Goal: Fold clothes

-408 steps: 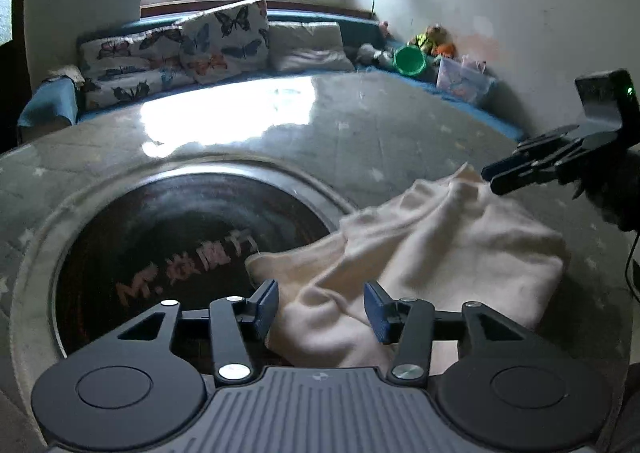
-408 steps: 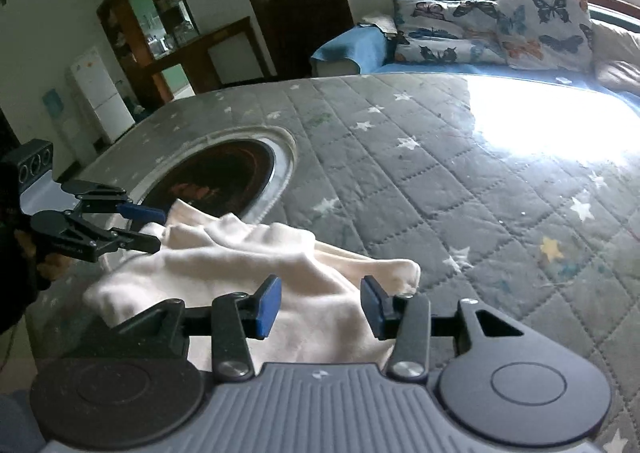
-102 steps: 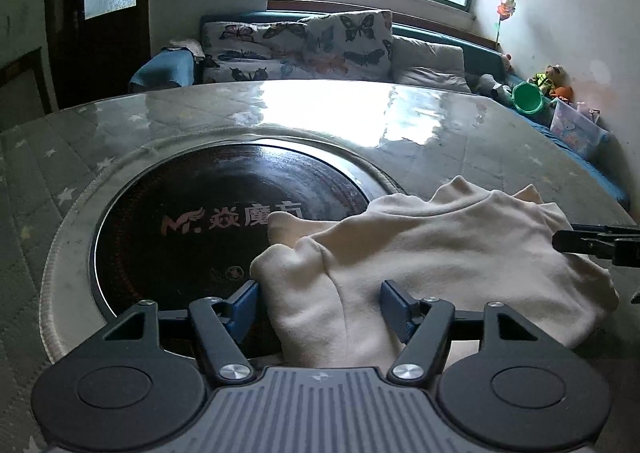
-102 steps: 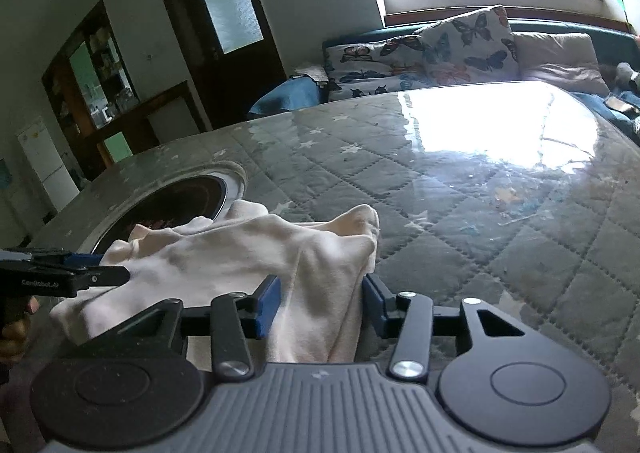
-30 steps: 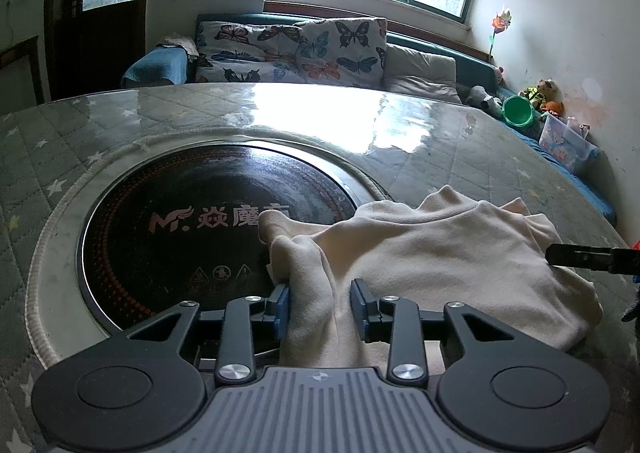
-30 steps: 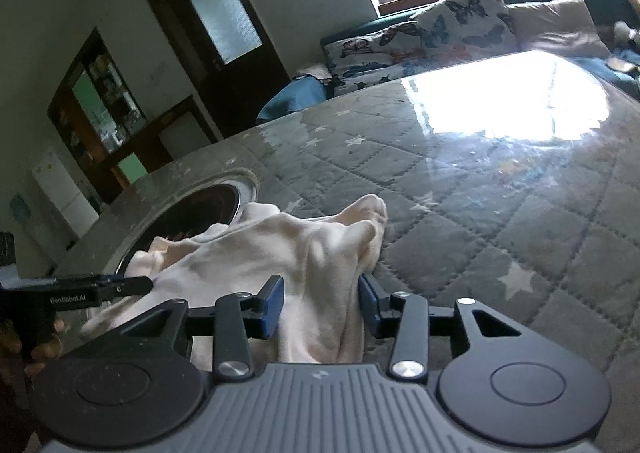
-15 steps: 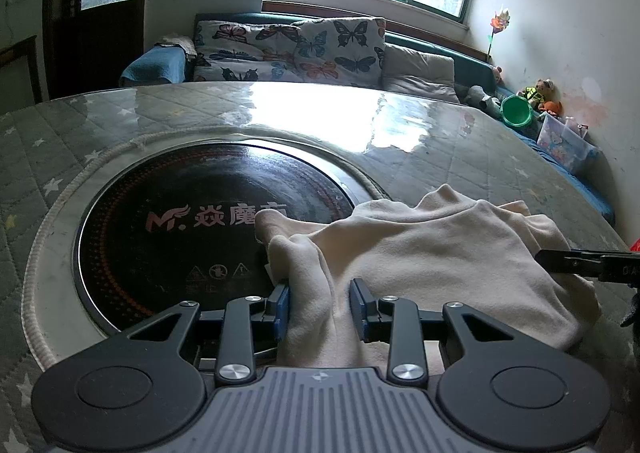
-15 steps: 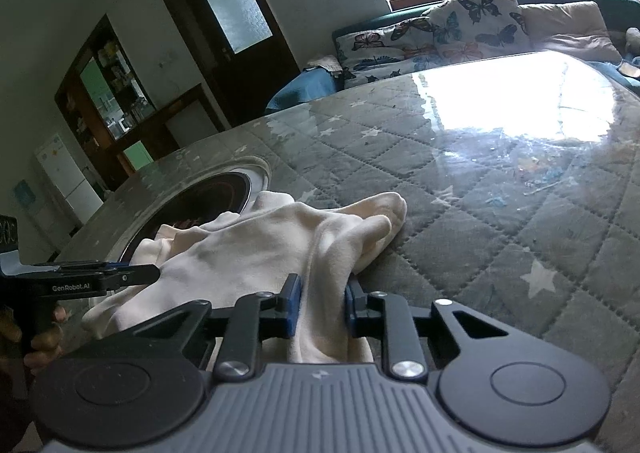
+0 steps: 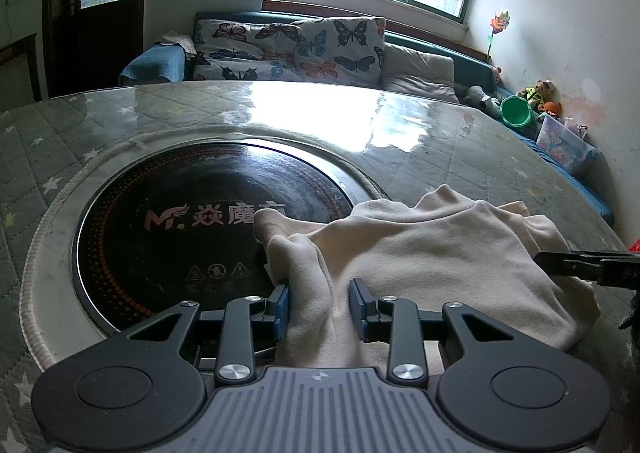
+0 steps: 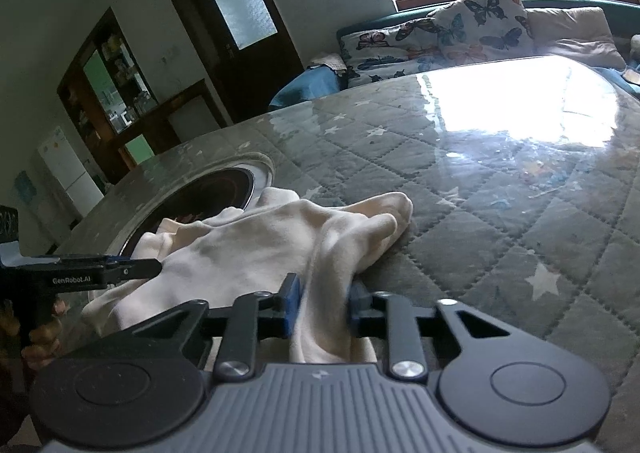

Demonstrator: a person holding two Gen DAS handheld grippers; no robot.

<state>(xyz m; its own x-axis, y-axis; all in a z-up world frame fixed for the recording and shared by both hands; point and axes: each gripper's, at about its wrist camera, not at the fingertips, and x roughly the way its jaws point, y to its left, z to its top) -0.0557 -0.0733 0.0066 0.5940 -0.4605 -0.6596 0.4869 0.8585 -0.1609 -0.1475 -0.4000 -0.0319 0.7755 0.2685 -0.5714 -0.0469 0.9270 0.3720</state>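
Cream garment (image 9: 432,253) on quilted table (image 10: 500,189), overlapping dark round hotplate (image 9: 168,213) at 9 o'clock. L gripper (image 9: 320,309) clamps bunched cloth. R gripper (image 10: 320,309) just closed, pinching fold; its pads blurred.

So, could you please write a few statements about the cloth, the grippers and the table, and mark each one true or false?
1. The left gripper is clamped on the cream cloth. True.
2. The right gripper is open, with nothing between its jaws. False: its jaws have just been closing and now pinch a bunch of the cloth.
3. Part of the cloth lies over the dark round hob set in the table. True.
4. The cloth is folded into a neat flat square. False: it is a rumpled heap.
5. The butterfly cushions sit on the table. False: they are on the sofa behind it.
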